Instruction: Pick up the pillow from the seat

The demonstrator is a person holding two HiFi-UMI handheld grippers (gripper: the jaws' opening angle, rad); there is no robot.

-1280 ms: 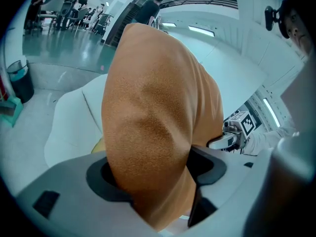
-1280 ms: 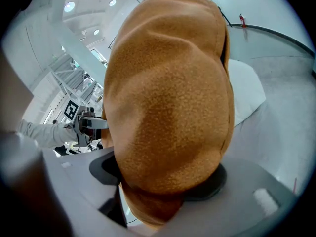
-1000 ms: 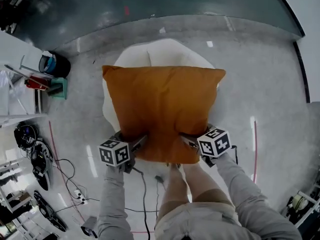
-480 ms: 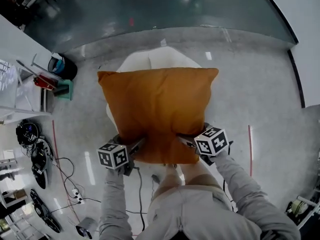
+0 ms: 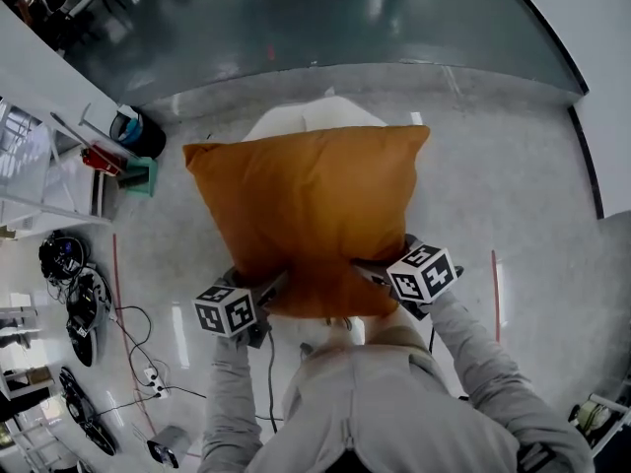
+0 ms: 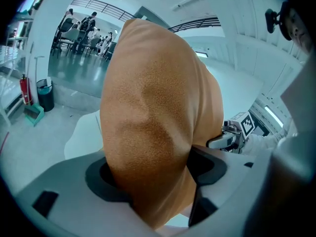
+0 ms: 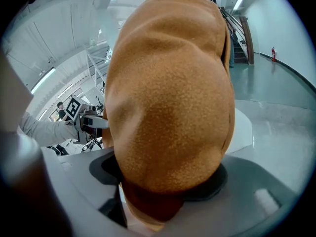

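Observation:
A big orange pillow (image 5: pixel 308 215) hangs in the air above the white round seat (image 5: pixel 296 118), held by its near edge. My left gripper (image 5: pixel 268 292) is shut on the pillow's near left corner, my right gripper (image 5: pixel 370 272) on its near right corner. In the left gripper view the orange pillow (image 6: pixel 158 132) bulges out from between the jaws and fills the middle; the right gripper (image 6: pixel 232 137) shows past it. In the right gripper view the pillow (image 7: pixel 170 107) is squeezed between the jaws, with the left gripper (image 7: pixel 86 120) behind it. Most of the seat is hidden by the pillow.
Pale polished floor all round. At the left stand a black bin (image 5: pixel 138 134), a red extinguisher (image 5: pixel 99 158) and a green dustpan (image 5: pixel 136 177) beside a white rack. Cables and black gear (image 5: pixel 79 304) lie at the lower left. Red tape lines (image 5: pixel 495 282) mark the floor.
The pillow has come up off the seat and tilted its far edge leftward; both grippers rose a little with it. More of the seat's far end shows beyond it.

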